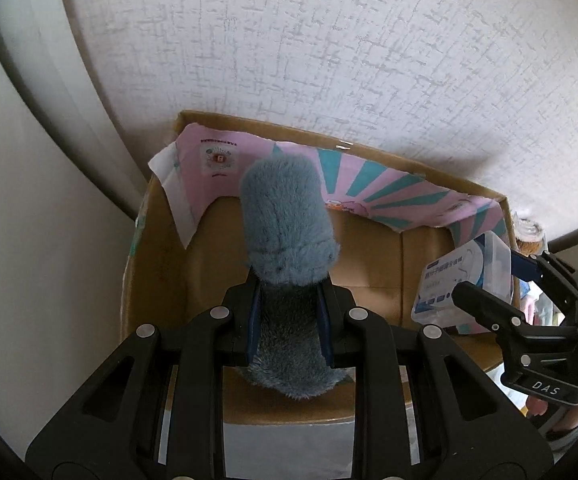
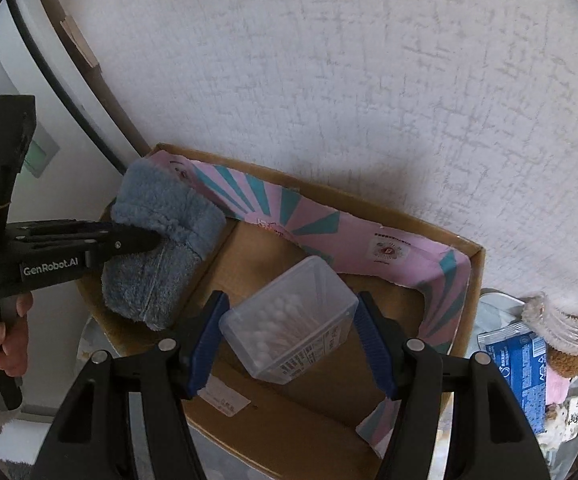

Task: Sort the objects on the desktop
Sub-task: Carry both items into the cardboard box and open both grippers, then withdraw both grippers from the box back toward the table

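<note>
My left gripper [image 1: 289,300] is shut on a fluffy blue-grey plush item [image 1: 285,220], which hangs over the left part of an open cardboard box [image 1: 369,264] lined with pink and teal paper. In the right wrist view the same plush item [image 2: 161,252] sits at the box's left end, pinched by the left gripper [image 2: 145,240]. My right gripper [image 2: 289,320] is shut on a clear plastic box of cotton swabs [image 2: 289,320], held over the box's [image 2: 289,420] inside. That swab box [image 1: 465,280] shows in the left wrist view at the box's right end, held by the right gripper [image 1: 493,280].
A white textured wall [image 2: 329,80] rises right behind the cardboard box. To the right of the box lie a blue packet [image 2: 521,368], a clear jar with a cork-like base [image 2: 561,332] and other small items. A hand [image 2: 5,340] grips the left tool's handle.
</note>
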Demonstrator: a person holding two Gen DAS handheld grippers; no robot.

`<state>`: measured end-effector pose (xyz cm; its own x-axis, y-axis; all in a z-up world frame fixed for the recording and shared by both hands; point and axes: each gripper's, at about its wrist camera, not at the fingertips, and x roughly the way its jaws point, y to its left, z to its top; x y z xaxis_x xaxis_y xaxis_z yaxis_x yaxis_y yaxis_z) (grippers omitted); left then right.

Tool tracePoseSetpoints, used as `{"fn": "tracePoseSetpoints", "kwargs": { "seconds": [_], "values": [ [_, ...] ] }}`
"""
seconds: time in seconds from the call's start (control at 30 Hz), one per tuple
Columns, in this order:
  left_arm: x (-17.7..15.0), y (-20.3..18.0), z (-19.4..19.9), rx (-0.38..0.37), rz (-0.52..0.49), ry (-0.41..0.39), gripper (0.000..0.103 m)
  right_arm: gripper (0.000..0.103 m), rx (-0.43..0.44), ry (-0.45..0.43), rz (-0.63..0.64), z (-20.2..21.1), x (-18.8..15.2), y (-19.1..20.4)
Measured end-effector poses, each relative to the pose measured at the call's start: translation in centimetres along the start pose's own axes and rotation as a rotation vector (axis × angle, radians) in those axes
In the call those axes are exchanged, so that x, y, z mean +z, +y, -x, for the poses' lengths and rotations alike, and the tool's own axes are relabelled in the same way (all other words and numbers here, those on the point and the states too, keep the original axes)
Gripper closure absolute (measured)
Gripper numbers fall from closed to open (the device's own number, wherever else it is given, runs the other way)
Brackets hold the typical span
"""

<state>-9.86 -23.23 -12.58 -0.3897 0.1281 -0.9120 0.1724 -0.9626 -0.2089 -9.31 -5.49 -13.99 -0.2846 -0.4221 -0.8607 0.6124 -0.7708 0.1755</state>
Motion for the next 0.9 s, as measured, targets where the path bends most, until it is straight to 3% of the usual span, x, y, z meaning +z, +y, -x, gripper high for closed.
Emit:
{"fn": "tracePoseSetpoints", "kwargs": {
  "seconds": [0.2,0.23,0.3,0.33,0.37,0.4,0.47,0.57,0.77,0.9],
  "values": [
    [-0.5,0.3,-0.1,0.018,-0.02,-0.015,0.082,0.043,-0.016,0.019,-0.015,-0.5,-0.3,-0.1],
    [-0.5,0.2,-0.1,0.027,-0.023,-0.011,0.078,0.042,-0.028,0.019,-0.017,-0.6,-0.3,-0.2],
    [-0.5,0.2,-0.5,0.041,-0.022,0.015,0.062,0.042,-0.046,0.023,-0.013,-0.6,-0.5,-0.3],
    [-0.6,0.3,-0.5,0.041,-0.013,0.022,0.039,0.034,-0.055,0.026,-0.015,-0.9,-0.4,-0.2],
    [-0.6,0.5,-0.5,0.034,0.0,0.027,0.008,0.016,-0.058,0.037,-0.021,-1.0,-0.5,-0.2],
    [-0.7,0.6,-0.4,0.018,0.014,0.025,0.001,0.01,-0.056,0.049,-0.023,-1.0,-0.5,-0.3],
    [-0.8,0.9,0.3,-0.022,0.029,-0.004,0.0,0.0,-0.061,0.02,-0.024,-0.6,-0.6,-0.2],
    [-0.8,1.2,1.8,0.003,0.009,-0.04,0.0,0.001,-0.086,-0.011,-0.019,0.5,-0.8,-0.1],
    [-1.3,0.1,3.8,0.05,-0.055,-0.074,0.0,0.0,-0.047,-0.057,-0.074,3.9,-1.9,-2.0],
    [-1.7,-0.3,4.9,-0.021,-0.067,-0.055,0.0,0.0,-0.072,-0.069,-0.097,6.7,-2.0,-2.9]
  ]
}}
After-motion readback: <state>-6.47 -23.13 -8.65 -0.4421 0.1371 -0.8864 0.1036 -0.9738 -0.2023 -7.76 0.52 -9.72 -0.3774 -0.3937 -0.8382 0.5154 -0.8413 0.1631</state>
